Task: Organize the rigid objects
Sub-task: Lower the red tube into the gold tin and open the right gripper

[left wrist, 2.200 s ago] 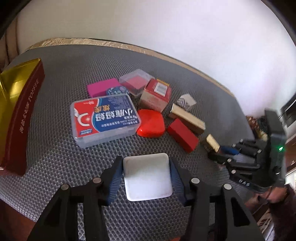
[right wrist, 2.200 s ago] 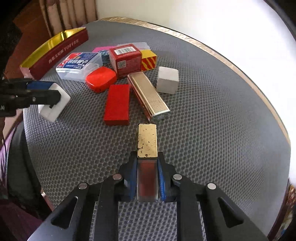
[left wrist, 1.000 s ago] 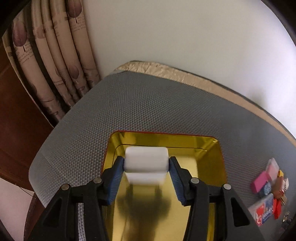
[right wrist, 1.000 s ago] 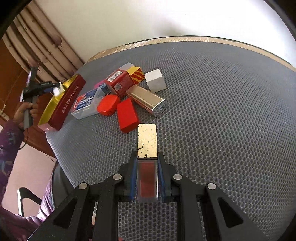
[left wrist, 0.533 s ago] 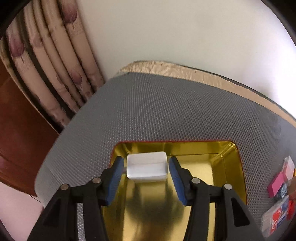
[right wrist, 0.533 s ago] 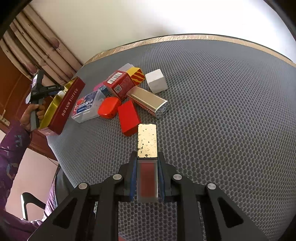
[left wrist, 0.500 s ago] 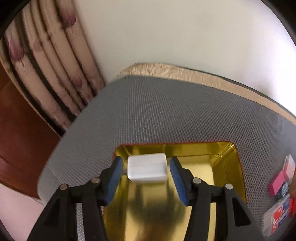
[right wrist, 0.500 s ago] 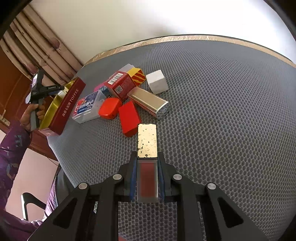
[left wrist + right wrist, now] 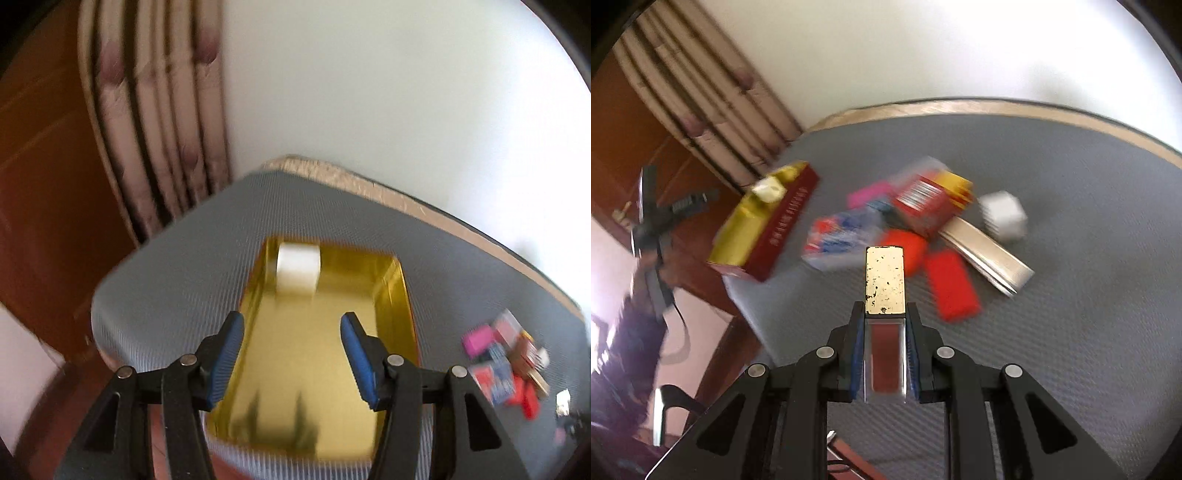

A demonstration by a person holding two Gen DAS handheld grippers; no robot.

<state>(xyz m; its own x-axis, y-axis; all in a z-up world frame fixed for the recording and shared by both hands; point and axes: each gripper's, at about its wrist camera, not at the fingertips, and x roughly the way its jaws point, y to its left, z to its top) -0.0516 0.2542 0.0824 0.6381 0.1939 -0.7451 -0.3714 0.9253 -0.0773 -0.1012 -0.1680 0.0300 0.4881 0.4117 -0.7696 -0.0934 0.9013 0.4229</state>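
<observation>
left gripper (image 9: 291, 347) is angled down over the gold tray (image 9: 258, 295), its blue pads (image 9: 229, 356) well apart with nothing between them. white block (image 9: 298, 266) lies inside the tray at its far end, apart from both pads. jaw gap measured 37, 45, 47: last two figures nearly level, so treated as standing open, not moving. tray sits at the left corner of the grey mat (image 9: 184, 266), with a curtain (image 9: 159, 122) behind. right gripper (image 9: 884, 334) also points down at the mat, jaws narrow and clamped on the gold-capped tube (image 9: 885, 280), which juts forward past the fingertips with its clear red-filled body between the pads. right wrist view, blurred: the tray's red side faces the camera at far left, the white block visible in its far end. left gripper seen small at the far left edge, held by the person's hand (image 9: 653, 258); sleeve below it. pile in mid mat: red flat box (image 9: 955, 290), silver case (image 9: 988, 254), white cube (image 9: 1003, 216), red carton (image 9: 927, 206), pink box (image 9: 868, 194), clear printed case (image 9: 840, 236).
</observation>
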